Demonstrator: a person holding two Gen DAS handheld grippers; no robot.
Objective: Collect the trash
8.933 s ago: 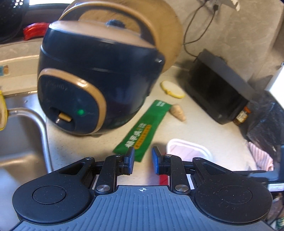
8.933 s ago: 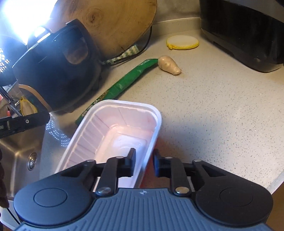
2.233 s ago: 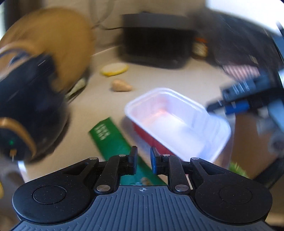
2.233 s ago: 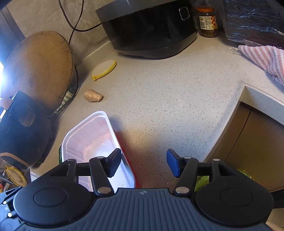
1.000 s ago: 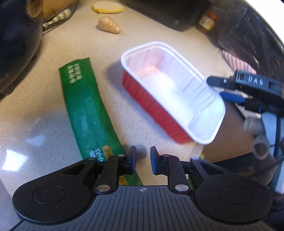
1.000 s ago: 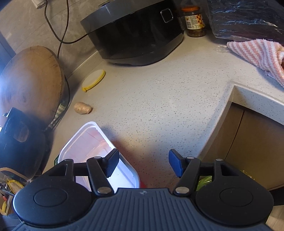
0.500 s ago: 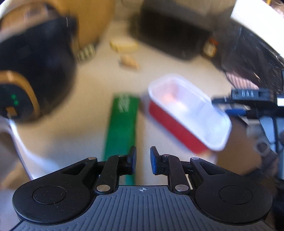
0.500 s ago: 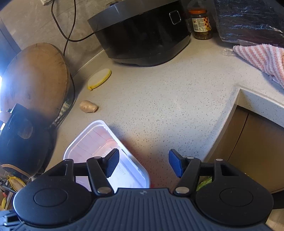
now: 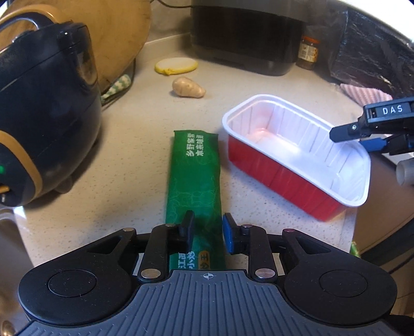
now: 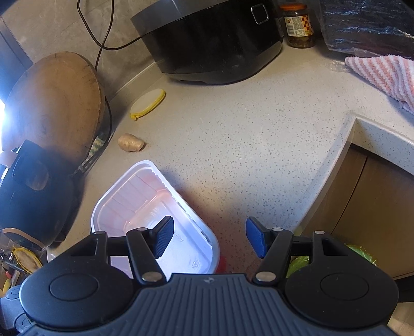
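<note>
My left tongs (image 9: pixel 205 227) hang low over the near end of the green wrapper (image 9: pixel 194 178), parted by a narrow gap with nothing in them; the wrapper lies flat on the desk (image 9: pixel 129 160), running up the middle of the left view from under the tips toward the centre. To take it well I judge I should drop the tips onto the near end, pinch across its width, and lift from that end so the thin film peels up instead of sliding; flat film gives little to bite on, so one tip probably has to scrape under the edge. My right tongs (image 10: pixel 207 239) are spread wide and hold nothing, poised over the near corner of the white tray (image 10: pixel 155 206) with red sides at lower left of the right view; its rim looks like the firmest place to clamp. In the left view the tray sits just right of the wrapper, close but apart, so I should lift the wrapper straight up. The dark cooker (image 9: pixel 44 113) crowds the left edge. Farther up lie a piece of ginger (image 9: pixel 187 88) and a yellow-rimmed lid (image 9: pixel 176 66), with a black appliance (image 10: pixel 209 38), a jar (image 10: pixel 298 22) and a striped cloth (image 10: pixel 383 73) beyond, all well clear.
</note>
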